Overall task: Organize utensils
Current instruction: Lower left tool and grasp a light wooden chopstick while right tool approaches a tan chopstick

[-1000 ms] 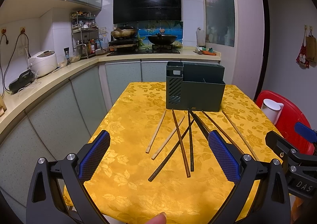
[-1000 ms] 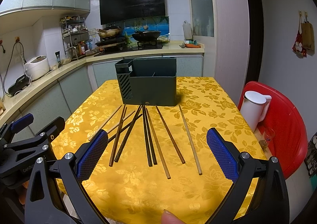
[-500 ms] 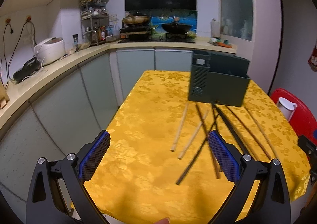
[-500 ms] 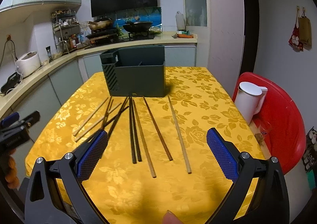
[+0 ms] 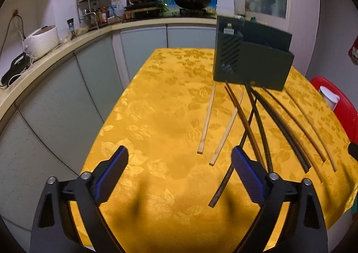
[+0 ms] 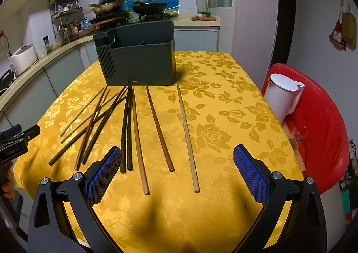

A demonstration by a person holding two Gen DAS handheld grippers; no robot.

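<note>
My left tongs (image 5: 179, 172) are closing on nothing and my right tongs (image 6: 177, 171) stand spread and empty above the chopsticks (image 6: 136, 136) lying before the dark green holder (image 6: 138, 62) on the bench (image 6: 223, 100), so crossed sticks may roll if I pinch one.

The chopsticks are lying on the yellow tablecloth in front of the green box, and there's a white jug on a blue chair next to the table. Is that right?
Almost. The chair is red, not blue; the right wrist view shows it clearly, with the white jug on it. The rest holds: the chopsticks lie on the yellow tablecloth in front of the green box.
</note>
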